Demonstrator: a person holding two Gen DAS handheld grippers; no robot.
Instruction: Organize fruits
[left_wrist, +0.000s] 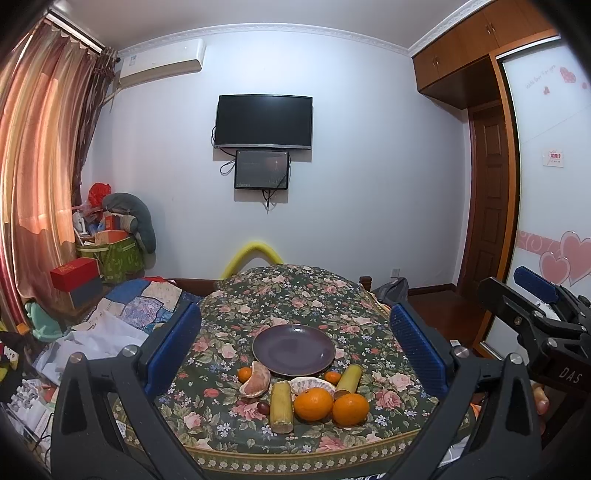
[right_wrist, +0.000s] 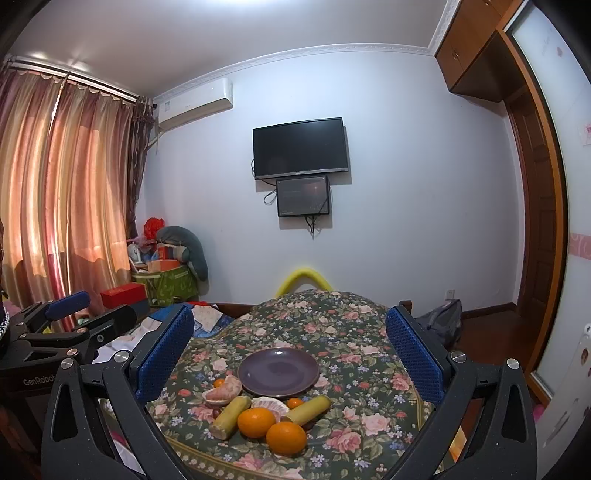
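Note:
An empty purple plate (left_wrist: 293, 349) (right_wrist: 279, 371) sits on a floral tablecloth (left_wrist: 295, 295) (right_wrist: 351, 332). In front of it lie two large oranges (left_wrist: 313, 404) (right_wrist: 286, 437), two small tangerines (left_wrist: 244, 374) (right_wrist: 294, 402), two yellow-green sugarcane pieces (left_wrist: 281, 408) (right_wrist: 231, 411), two peeled pomelo segments (left_wrist: 255, 382) (right_wrist: 225, 389) and a dark red grape (left_wrist: 263, 408). My left gripper (left_wrist: 295, 347) hovers open above the near table edge, holding nothing. My right gripper (right_wrist: 290, 354) is open too, equally empty, and shows at the right of the left wrist view (left_wrist: 535, 306).
A cluttered bed or bench with papers and a patchwork quilt (left_wrist: 140, 306) lies left of the table. Boxes and bags (left_wrist: 110, 251) pile up by the curtains (left_wrist: 33, 177). A yellow chair back (left_wrist: 253, 253) stands behind the table. A wardrobe (left_wrist: 546, 184) is at right.

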